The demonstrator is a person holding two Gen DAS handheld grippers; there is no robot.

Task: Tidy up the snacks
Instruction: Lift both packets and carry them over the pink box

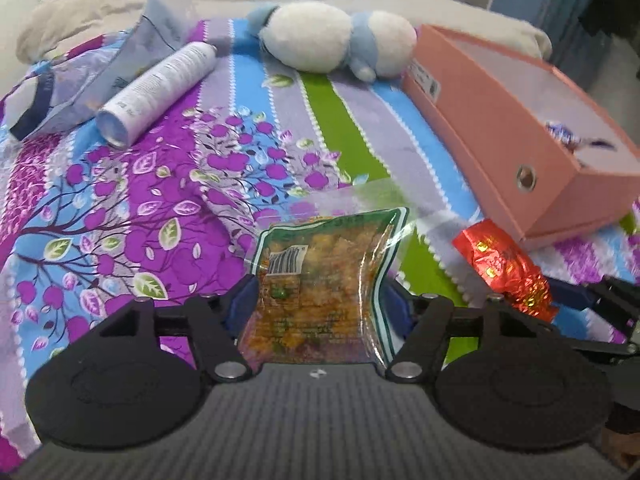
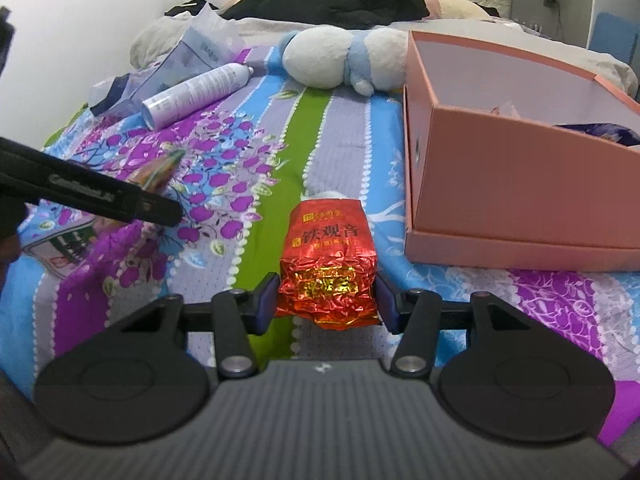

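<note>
Task partly done: my left gripper (image 1: 320, 304) is clamped on a clear snack packet (image 1: 324, 280), my right gripper (image 2: 326, 300) on a red foil packet (image 2: 330, 268), both just above the bedspread (image 2: 328, 128) and short of the pink box (image 2: 520, 200). The box holds at least one purple-wrapped item (image 2: 608, 132); its remaining contents I cannot tell. Both packets still await placing.
</note>
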